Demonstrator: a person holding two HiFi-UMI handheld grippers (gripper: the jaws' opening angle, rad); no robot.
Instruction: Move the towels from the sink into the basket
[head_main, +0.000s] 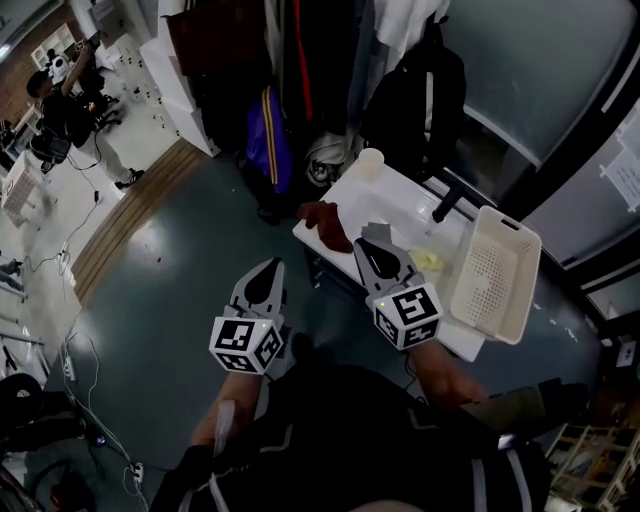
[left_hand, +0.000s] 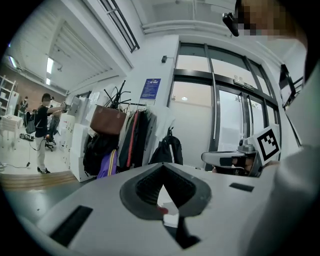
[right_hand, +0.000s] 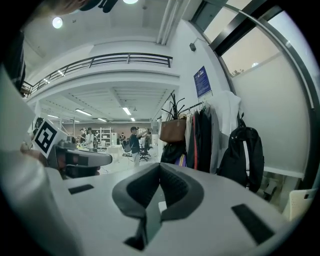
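A white sink unit (head_main: 398, 196) stands ahead of me. A dark red towel (head_main: 325, 222) hangs over its left edge. A grey cloth (head_main: 380, 231) and a yellow towel (head_main: 429, 261) lie in the sink. The white perforated basket (head_main: 495, 275) sits at the unit's right end with nothing showing inside. My right gripper (head_main: 371, 246) is shut and holds nothing; it hovers over the sink's near edge beside the grey cloth. My left gripper (head_main: 268, 270) is shut too, holds nothing, and is over the floor left of the unit. Each gripper view shows closed jaws: left gripper (left_hand: 163, 167), right gripper (right_hand: 160, 167).
A black faucet (head_main: 446, 206) and a pale round cup (head_main: 370, 163) stand on the unit. Behind it are a black backpack (head_main: 425, 90) and a rack of hanging coats (head_main: 300, 70). A glass wall runs on the right. A person (head_main: 62, 112) stands far left.
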